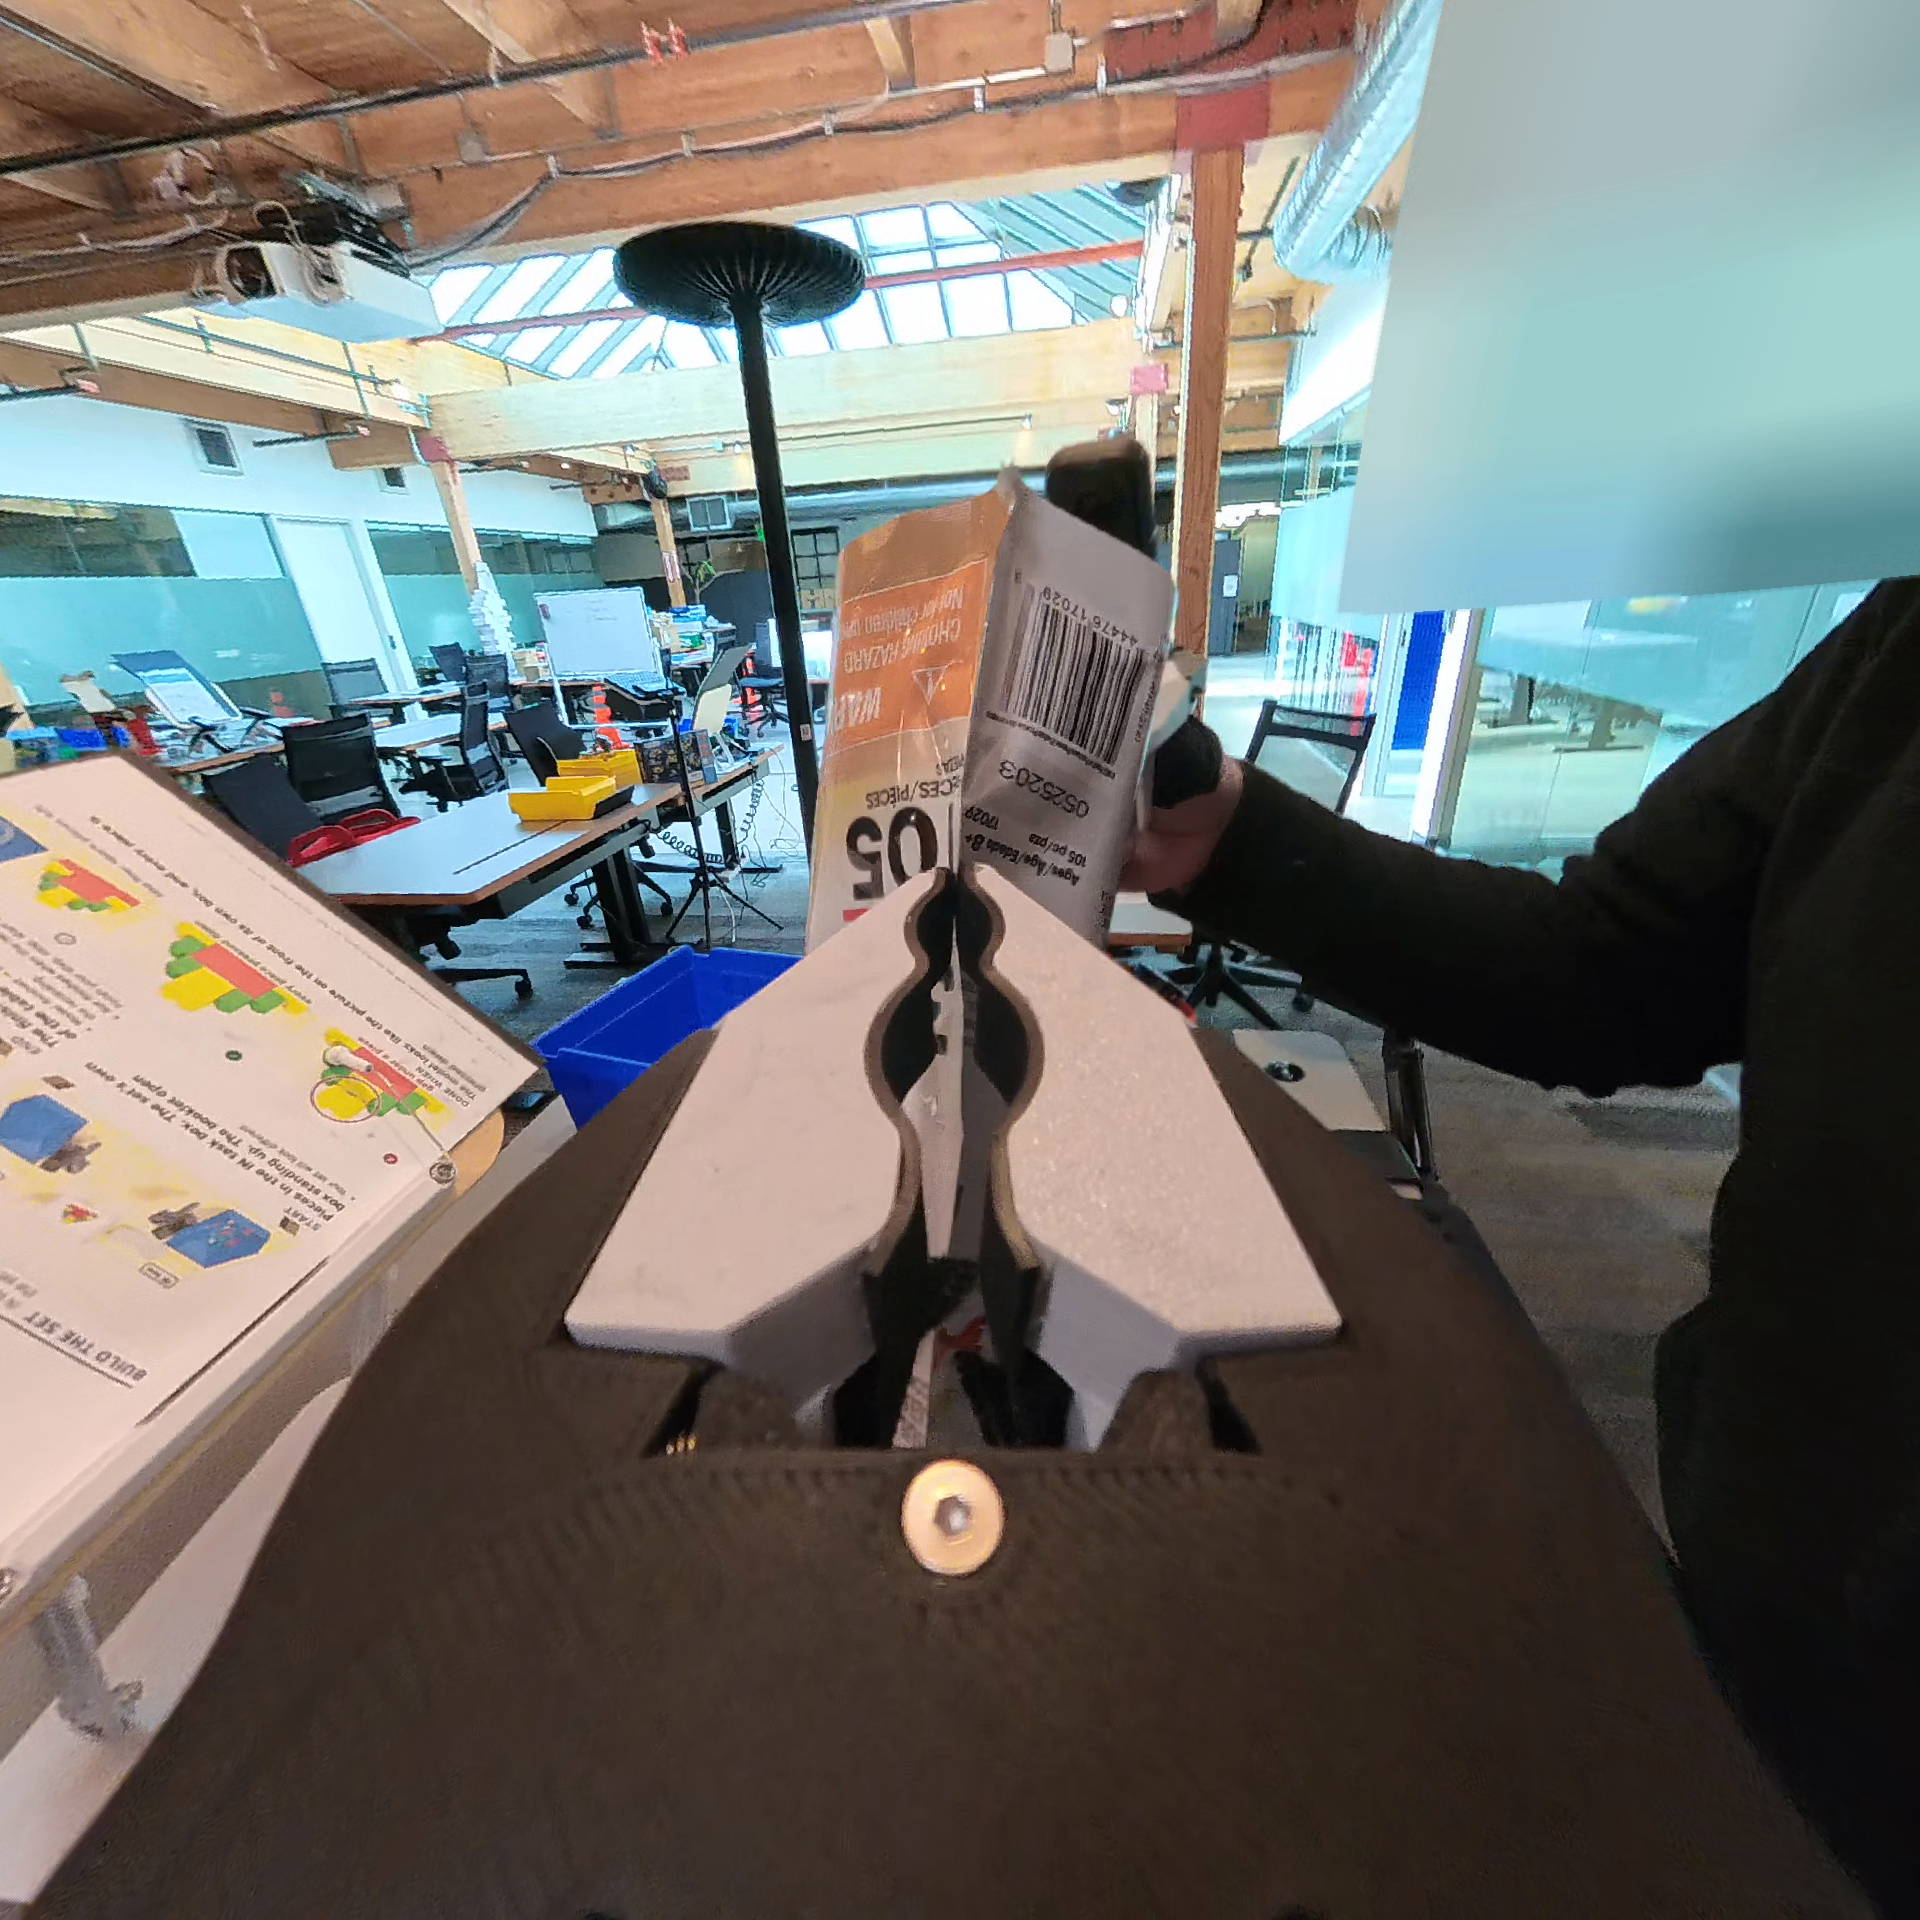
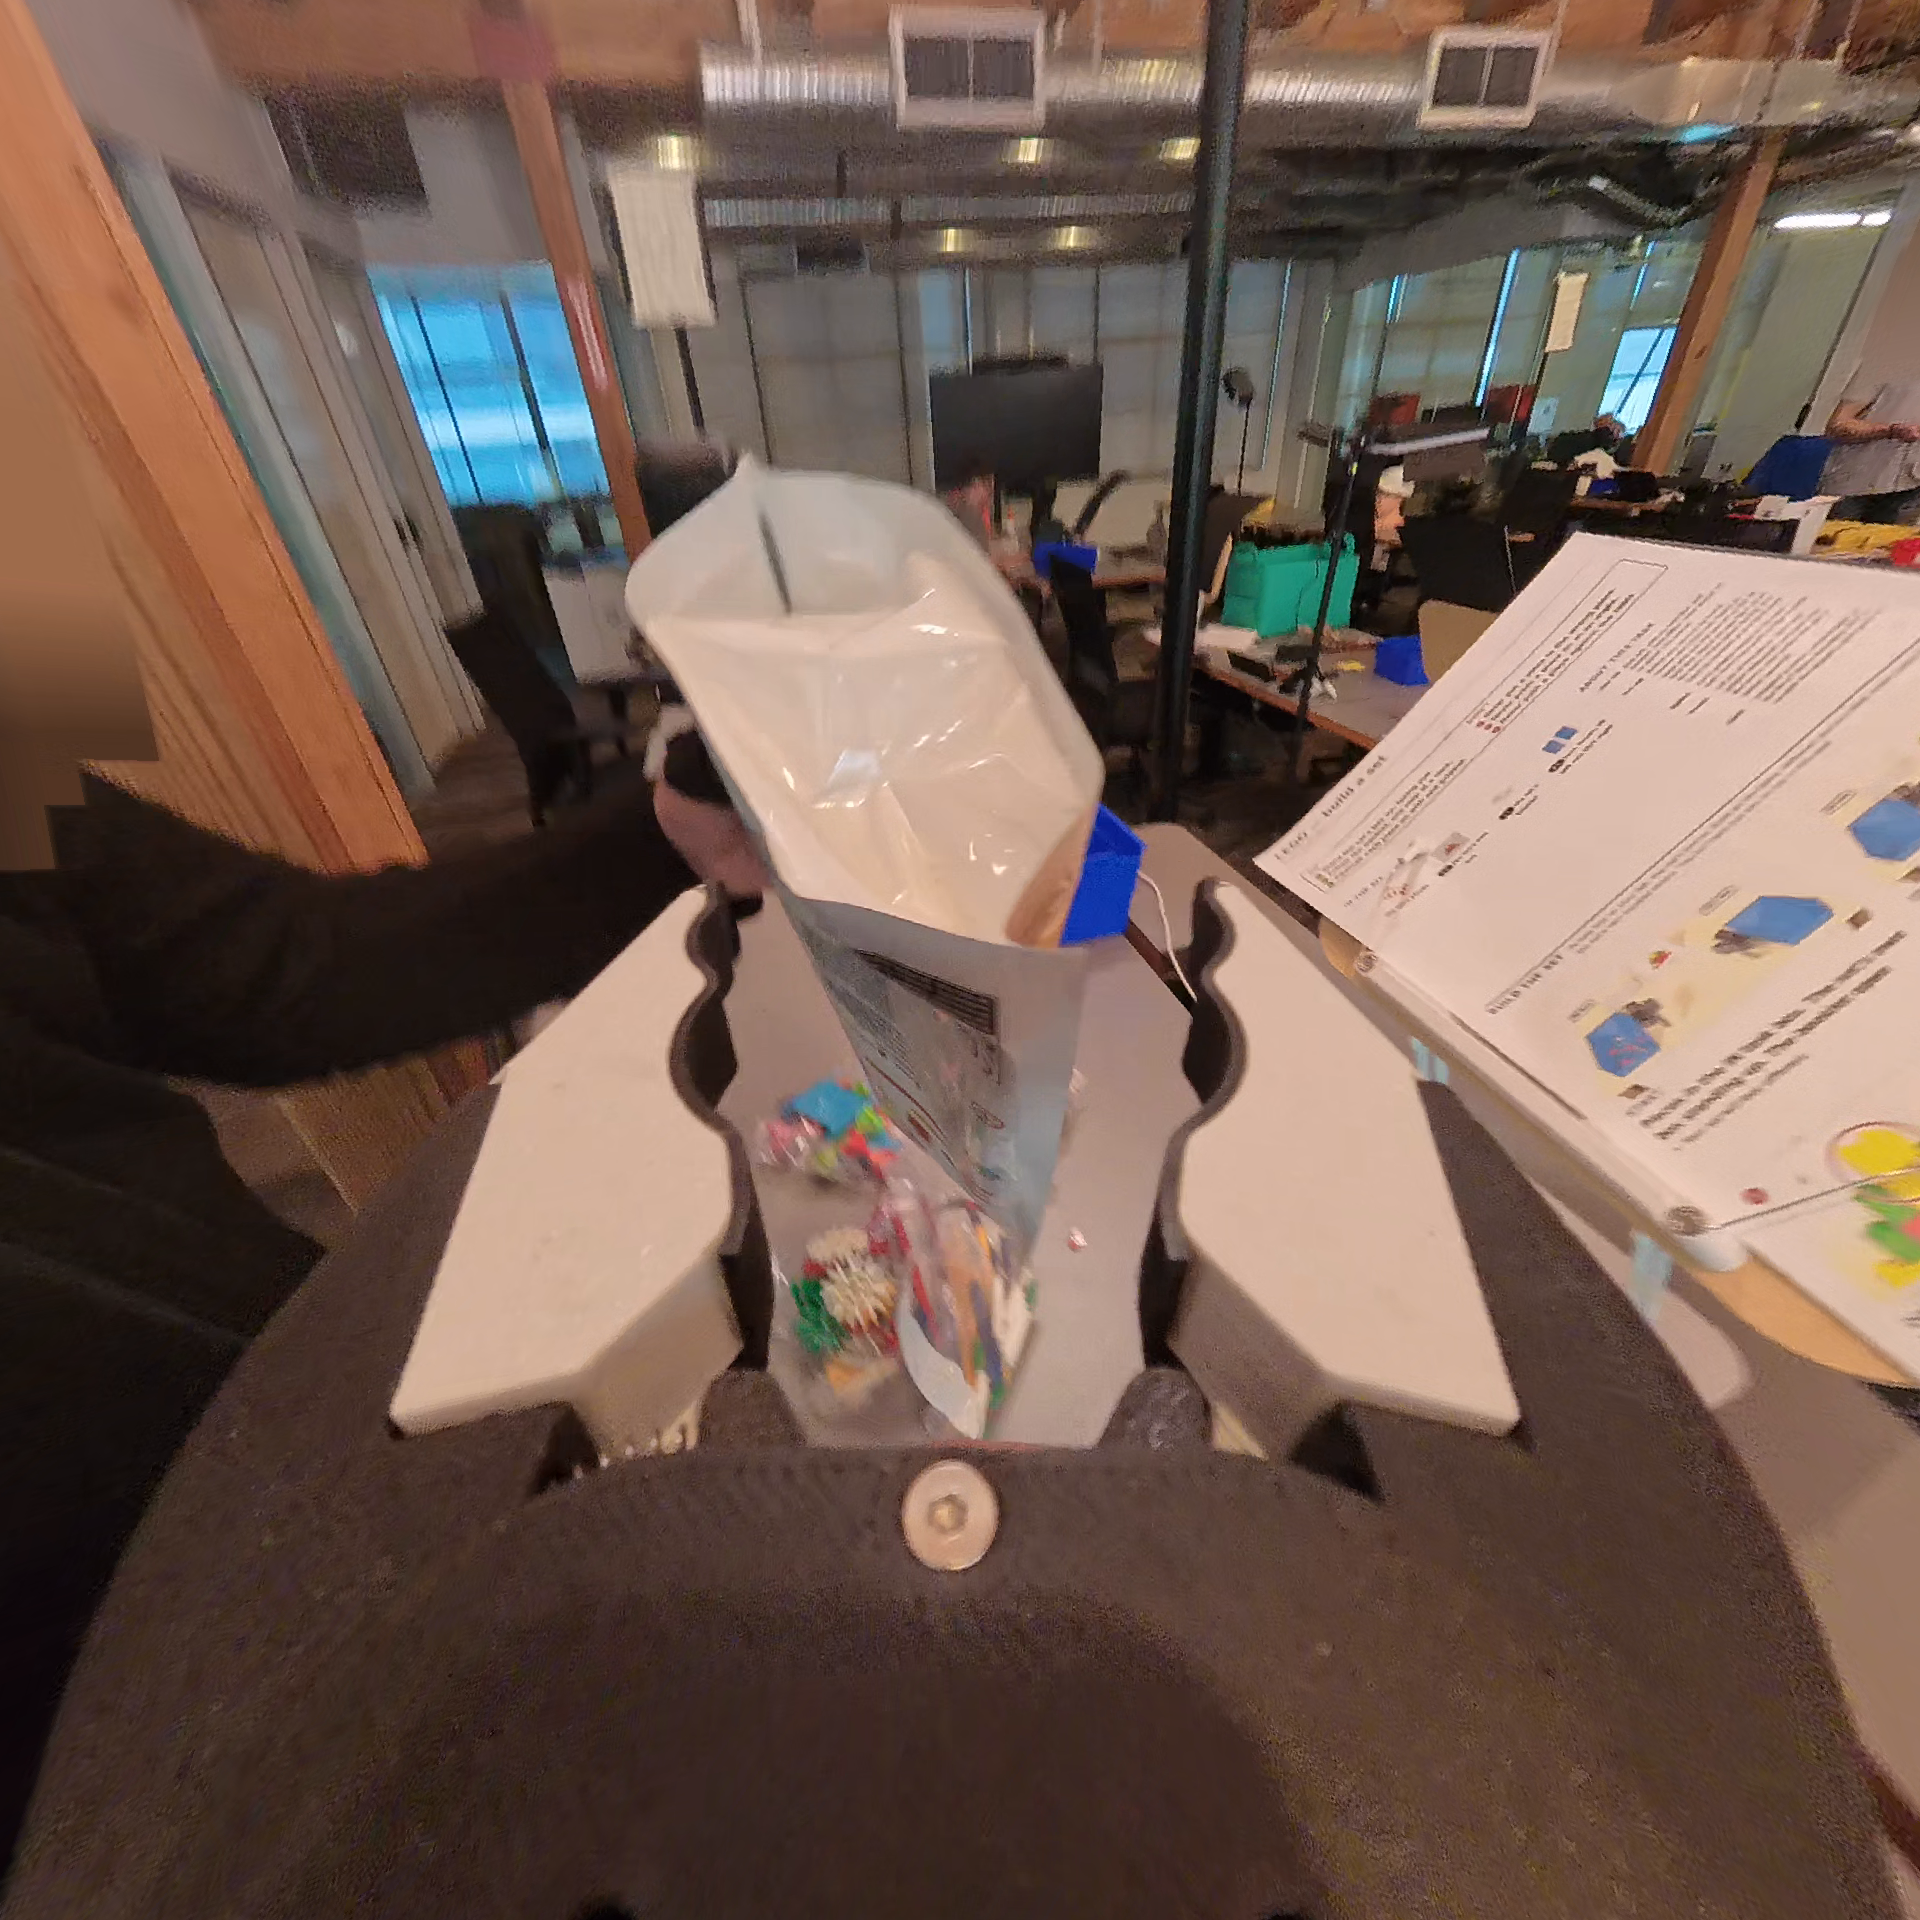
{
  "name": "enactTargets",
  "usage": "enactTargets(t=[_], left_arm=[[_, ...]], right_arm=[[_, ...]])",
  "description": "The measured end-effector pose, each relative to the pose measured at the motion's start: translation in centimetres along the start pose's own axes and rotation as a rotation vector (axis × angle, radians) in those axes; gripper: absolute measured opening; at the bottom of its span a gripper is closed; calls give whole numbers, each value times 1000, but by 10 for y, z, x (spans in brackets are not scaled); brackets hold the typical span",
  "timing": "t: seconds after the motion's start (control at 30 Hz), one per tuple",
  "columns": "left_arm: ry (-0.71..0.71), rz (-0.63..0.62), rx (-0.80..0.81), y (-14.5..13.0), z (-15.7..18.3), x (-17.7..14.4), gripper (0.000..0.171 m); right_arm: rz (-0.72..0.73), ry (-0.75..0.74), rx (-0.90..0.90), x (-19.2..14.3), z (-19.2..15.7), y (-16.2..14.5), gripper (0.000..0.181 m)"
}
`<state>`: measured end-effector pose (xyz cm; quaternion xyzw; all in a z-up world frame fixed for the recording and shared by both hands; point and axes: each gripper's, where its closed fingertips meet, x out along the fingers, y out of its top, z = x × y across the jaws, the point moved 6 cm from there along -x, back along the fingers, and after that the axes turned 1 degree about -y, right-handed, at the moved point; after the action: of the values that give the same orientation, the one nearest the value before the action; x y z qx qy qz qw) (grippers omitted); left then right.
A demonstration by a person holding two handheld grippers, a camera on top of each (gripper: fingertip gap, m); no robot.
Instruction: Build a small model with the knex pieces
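Pinched flat between the matt, grainy white plastic fingers (image 1: 831, 1101) of the left gripper (image 1: 954, 894): a printed bag (image 1: 997, 717) of thin, creased film, white and orange outside, glossy and translucent inside at its open mouth, seen beyond the parted jaws of the right gripper (image 2: 954, 935). Below those jaws, small clear crinkly plastic packets (image 2: 894, 1247) of bright, shiny plastic pieces on a smooth matt grey tabletop (image 2: 1112, 1299). Off to the side, a smooth printed paper sheet (image 2: 1621, 831) on a pale wooden board; behind the fingers, rough layered black plastic body with one shiny metal screw (image 1: 952, 1518).
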<state>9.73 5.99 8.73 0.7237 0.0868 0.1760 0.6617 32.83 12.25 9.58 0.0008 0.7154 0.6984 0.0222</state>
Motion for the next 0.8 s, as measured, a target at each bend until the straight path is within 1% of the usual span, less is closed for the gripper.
enactTargets(t=[0.1,0.13,0.17,0.23,0.27,0.3,0.33,0.37,0.43,0.47,0.53,0.6,0.63,0.67,0.73,0.8], left_arm=[[-40,-31,36,4,8,7,0],[-48,-34,45,4,10,9,0],[-44,-39,50,4,11,12,0],[-45,-16,31,5,11,13,0],[-53,-9,15,3,11,14,0],[-47,-15,19,1,12,15,0],[-34,-11,21,-1,11,15,0],[-38,-4,7,-1,10,14,0],[32,12,5,-5,-1,8,0],[41,24,-26,-7,-6,5,0],[63,11,-69,-12,-10,5,0],[68,16,-129,-10,-14,0,1],[101,28,-151,-9,-18,-7,12],[128,26,-182,-9,-21,-14,27],[155,22,-247,-11,-21,-31,33],[180,-8,-223,-13,-14,-40,37]], right_arm=[[-150,-28,-173,11,-13,-2,111],[-181,-34,-195,15,-13,-5,111],[-183,-6,-178,17,-15,-7,105],[-109,76,-101,15,-18,-6,55],[-74,82,-97,14,-19,-5,36],[-62,82,-103,15,-21,-6,11],[-62,72,-100,16,-22,-7,0],[-62,66,-98,16,-21,-8,0],[-59,6,-66,13,-11,-10,0],[-66,-18,-68,11,-8,-9,0],[-111,-49,-148,11,-13,-6,0],[-146,-66,-221,12,-23,0,0],[-151,-75,-247,12,-26,3,0],[-150,-76,-255,11,-29,7,0],[-161,-94,-267,8,-31,13,0],[-214,-73,-226,8,-32,14,0]])
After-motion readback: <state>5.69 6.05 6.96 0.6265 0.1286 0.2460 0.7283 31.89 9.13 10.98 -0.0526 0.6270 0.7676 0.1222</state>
